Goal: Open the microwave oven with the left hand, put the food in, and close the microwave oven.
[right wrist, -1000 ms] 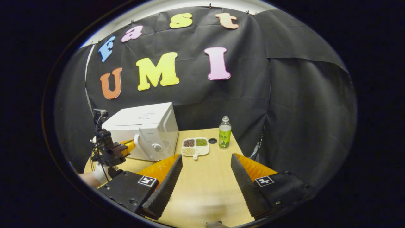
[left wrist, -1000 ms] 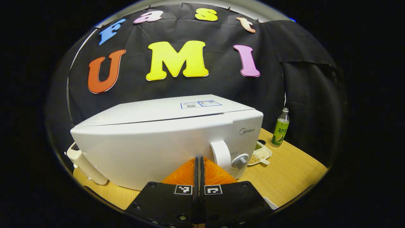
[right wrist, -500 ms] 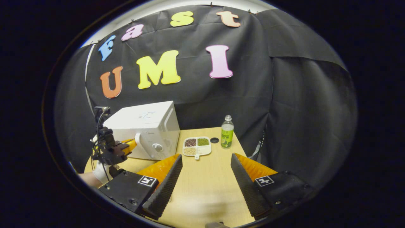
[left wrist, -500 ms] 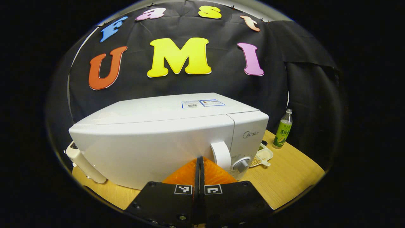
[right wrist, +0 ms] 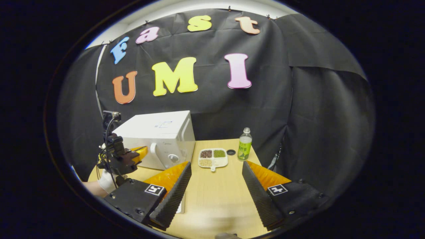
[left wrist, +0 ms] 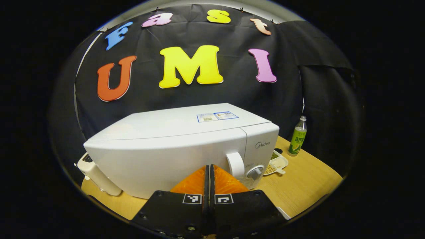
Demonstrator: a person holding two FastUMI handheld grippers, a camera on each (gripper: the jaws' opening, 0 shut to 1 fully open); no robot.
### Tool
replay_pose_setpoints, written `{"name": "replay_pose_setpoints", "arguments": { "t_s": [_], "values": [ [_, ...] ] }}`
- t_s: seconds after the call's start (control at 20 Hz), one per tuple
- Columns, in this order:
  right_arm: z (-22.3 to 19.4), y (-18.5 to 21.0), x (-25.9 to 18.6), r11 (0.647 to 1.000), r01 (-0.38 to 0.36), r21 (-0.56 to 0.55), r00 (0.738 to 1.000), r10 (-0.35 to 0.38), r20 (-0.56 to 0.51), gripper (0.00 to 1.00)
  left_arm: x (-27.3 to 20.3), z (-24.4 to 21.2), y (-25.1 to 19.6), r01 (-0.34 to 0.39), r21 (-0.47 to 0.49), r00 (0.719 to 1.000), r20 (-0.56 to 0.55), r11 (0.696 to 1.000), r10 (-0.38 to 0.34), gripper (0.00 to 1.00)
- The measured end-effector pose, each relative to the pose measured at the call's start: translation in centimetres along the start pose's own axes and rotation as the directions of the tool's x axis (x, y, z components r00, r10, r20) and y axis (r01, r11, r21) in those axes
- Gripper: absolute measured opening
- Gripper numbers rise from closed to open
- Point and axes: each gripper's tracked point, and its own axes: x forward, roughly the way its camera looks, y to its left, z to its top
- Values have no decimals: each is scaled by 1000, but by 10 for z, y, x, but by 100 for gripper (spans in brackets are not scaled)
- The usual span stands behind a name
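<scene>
The white microwave (left wrist: 172,149) stands on the wooden table (left wrist: 298,186) with its door flush against the body. Its handle (left wrist: 235,165) and round knob (left wrist: 255,172) are at the door's right end. My left gripper (left wrist: 209,166) is shut with nothing in it, its tips close to the door just left of the handle. In the right gripper view the left gripper (right wrist: 141,152) sits at the microwave (right wrist: 159,132) front, held by a gloved hand (right wrist: 106,181). A white divided tray of beans (right wrist: 213,157) lies right of the microwave. My right gripper (right wrist: 216,164) hangs open over the table, short of the tray.
A green-labelled bottle (right wrist: 244,144) stands behind the tray, with a small black cap (right wrist: 231,152) beside it. A white object (left wrist: 96,174) leans by the microwave's left end. Bare tabletop (right wrist: 215,199) lies under my right gripper.
A second ago the microwave door stood slightly ajar along its top seam; now it sits flush. My left gripper has drawn back a little. The right gripper shifted slightly and stays open.
</scene>
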Motion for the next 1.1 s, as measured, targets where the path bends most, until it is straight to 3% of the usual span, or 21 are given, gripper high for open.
{"name": "replay_pose_setpoints", "arguments": {
  "t_s": [0.05, 0.1, 0.15, 0.25, 0.3, 0.35, 0.45, 0.5, 0.55, 0.85, 0.9, 1.1],
  "values": [
    [1, 2, -2, 1000, 0, -7, 1000, 0, 4, 98, -9, 7, 4, -9, 8, 1000, 20, 1000, 8, 0],
    [2, 4, -2, 1000, -2, -8, 1000, 2, 9, 91, -21, 11, 9, -18, 12, 999, 28, 1000, 17, 24],
    [5, 6, -4, 1000, -3, -7, 1000, 3, 15, 98, -31, 17, 12, -11, 16, 999, 44, 1000, 11, 49],
    [8, 12, -7, 1000, -5, -11, 999, 6, 33, 98, -53, 31, 23, -36, 36, 996, 81, 999, 33, 97],
    [10, 16, -9, 1000, -8, -12, 999, 8, 43, 98, -68, 38, 27, -41, 43, 994, 99, 998, 37, 96],
    [12, 20, -11, 1000, -11, -12, 998, 12, 56, 92, -84, 45, 29, -40, 41, 993, 116, 998, 35, 96],
    [14, 27, -15, 1000, -17, -1, 997, 17, 70, 92, -113, 59, 34, -30, 9, 991, 130, 1000, 29, 96],
    [15, 30, -16, 1000, -19, 4, 997, 19, 78, 98, -129, 66, 37, -26, -15, 990, 140, 1000, 28, 96],
    [17, 34, -20, 1000, -22, 8, 996, 21, 89, 98, -145, 74, 42, -23, -35, 989, 145, 999, 28, 96],
    [27, 63, -44, 999, -38, 12, 988, 36, 148, 98, -225, 94, 88, -80, -93, 982, 163, 992, 94, 96],
    [28, 68, -49, 999, -43, 2, 987, 42, 155, 98, -236, 95, 99, -102, -99, 979, 166, 990, 117, 100],
    [32, 83, -64, 999, -47, -3, 982, 47, 186, 98, -270, 104, 128, -180, -133, 963, 180, 975, 203, 96]
  ]
}}
